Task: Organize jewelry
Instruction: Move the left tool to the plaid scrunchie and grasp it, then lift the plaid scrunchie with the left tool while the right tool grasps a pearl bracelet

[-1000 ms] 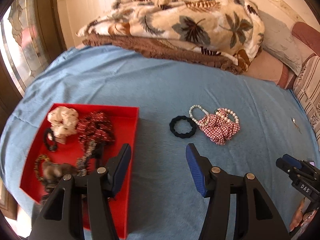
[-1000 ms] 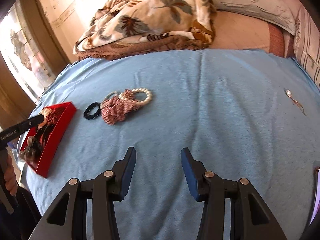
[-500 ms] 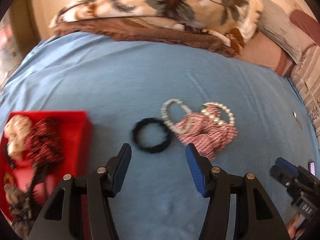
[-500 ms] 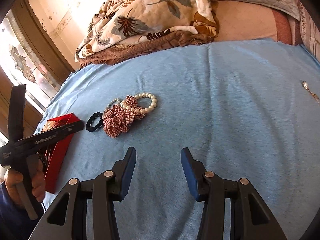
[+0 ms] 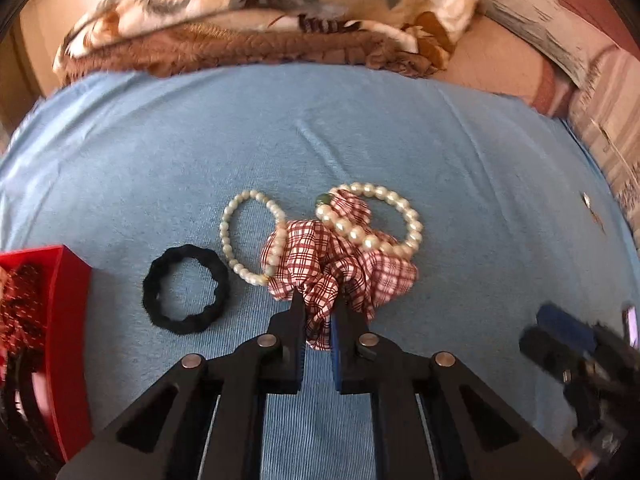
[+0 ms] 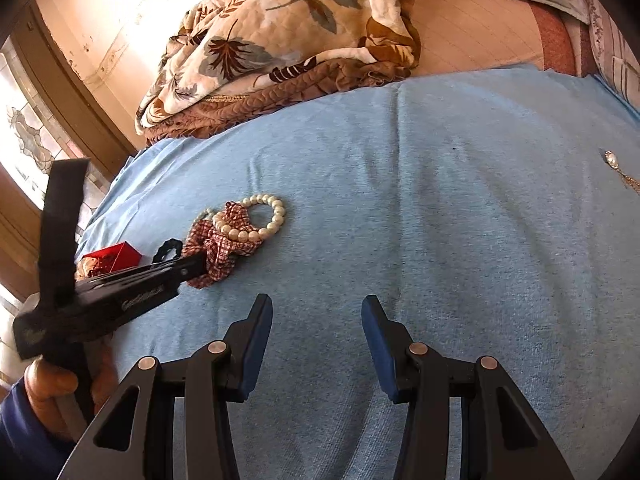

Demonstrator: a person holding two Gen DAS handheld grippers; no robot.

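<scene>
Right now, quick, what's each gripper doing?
Left gripper: closed on the plaid scrunchie.
Right gripper: open, holding nothing.

The scrunchie [image 5: 340, 268] is checked in dark red and white. Both bead bracelets are pearl white: the large one [image 5: 400, 216] carries a single green bead, the small one [image 5: 236, 240] is plain. The hair tie [image 5: 186, 295] is black. The tray [image 5: 66, 312] is bright red and holds dark red fabric flecked with lighter dots. The sheet [image 6: 440, 200] is light blue. The blanket [image 6: 280, 40] is cream with brown and grey-blue leaves, over a brown quilted layer. The left gripper [image 5: 318, 316] and the right gripper [image 6: 316, 320] are black with blue pads.
</scene>
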